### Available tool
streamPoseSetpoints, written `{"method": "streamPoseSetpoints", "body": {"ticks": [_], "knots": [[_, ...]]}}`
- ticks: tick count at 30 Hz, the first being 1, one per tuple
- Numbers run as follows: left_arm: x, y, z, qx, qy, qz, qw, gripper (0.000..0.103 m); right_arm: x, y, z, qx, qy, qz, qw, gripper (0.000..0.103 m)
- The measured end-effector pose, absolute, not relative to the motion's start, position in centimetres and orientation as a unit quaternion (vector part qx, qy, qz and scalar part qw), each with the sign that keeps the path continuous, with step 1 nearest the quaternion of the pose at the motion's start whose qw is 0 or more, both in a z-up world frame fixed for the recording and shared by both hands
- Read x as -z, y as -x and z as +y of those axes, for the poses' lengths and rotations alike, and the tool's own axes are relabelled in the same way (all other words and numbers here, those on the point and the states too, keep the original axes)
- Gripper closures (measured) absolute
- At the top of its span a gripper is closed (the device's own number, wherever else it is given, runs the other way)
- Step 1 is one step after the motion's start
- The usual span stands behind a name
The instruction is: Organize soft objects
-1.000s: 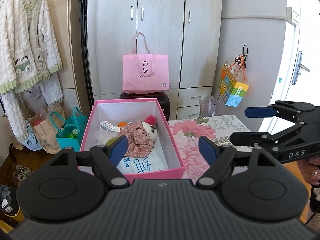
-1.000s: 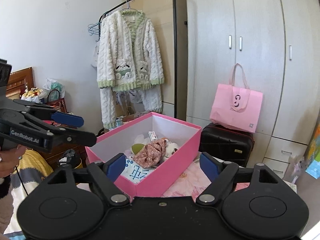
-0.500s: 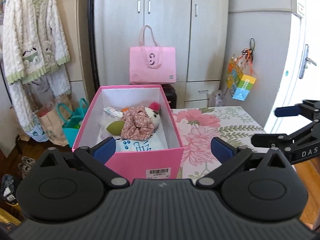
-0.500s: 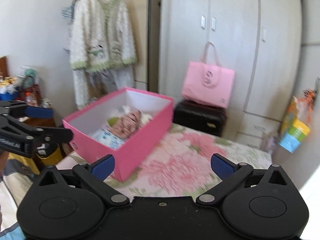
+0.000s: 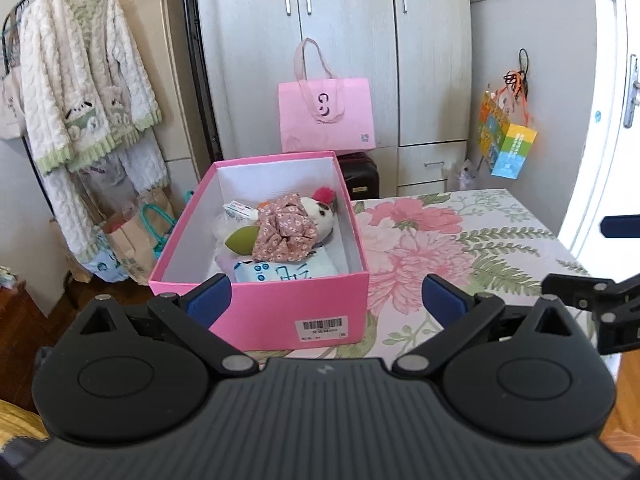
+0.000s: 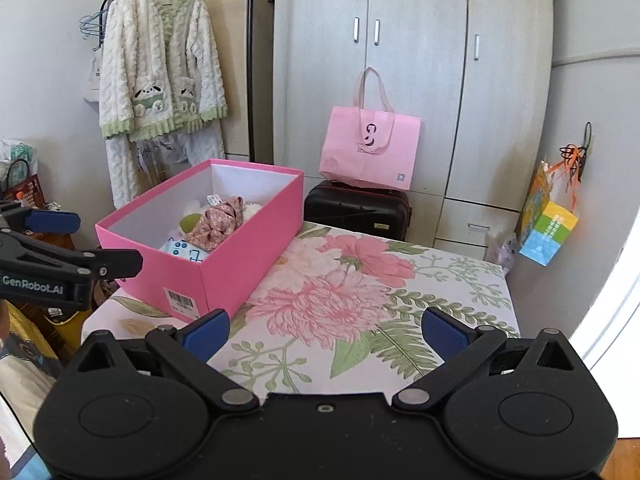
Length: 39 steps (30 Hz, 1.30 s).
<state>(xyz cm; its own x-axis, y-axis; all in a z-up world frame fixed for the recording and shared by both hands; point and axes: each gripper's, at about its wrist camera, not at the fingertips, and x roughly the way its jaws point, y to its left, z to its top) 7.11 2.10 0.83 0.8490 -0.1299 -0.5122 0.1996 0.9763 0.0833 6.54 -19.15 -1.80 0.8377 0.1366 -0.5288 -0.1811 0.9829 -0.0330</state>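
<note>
I am holding both the left gripper [image 5: 324, 300] and right gripper [image 6: 324, 332] with fingers wide and empty. The soft toys [image 5: 286, 226] are lying in the pink box [image 5: 280, 312] at the desk's [image 6: 360, 300] left edge: light, squashy, best pinched at the floral cloth.
</note>
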Motion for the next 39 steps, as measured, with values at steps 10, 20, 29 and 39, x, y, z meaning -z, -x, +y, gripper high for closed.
{"method": "streamPoseSetpoints", "body": {"ticks": [10,20,29,39], "knots": [[-0.3,-5.1,0.5,0.064,-0.092,0.244,0.963,0.000,2.3,-5.3,-20.6,-0.064,0.040,0.274,0.959,0.000],[0.0,-3.9,0.1,0.057,-0.082,0.233,0.967,0.000,1.9,-2.7,-20.3,-0.027,0.046,0.240,0.969,0.000],[0.3,-3.5,0.2,0.054,-0.055,0.230,0.970,0.000,2.4,-1.9,-20.8,-0.005,-0.010,0.228,0.974,0.000],[0.6,-4.0,-0.1,0.046,-0.038,0.230,0.971,0.000,2.5,-2.1,-19.9,0.030,-0.007,0.212,0.977,0.000]]}}
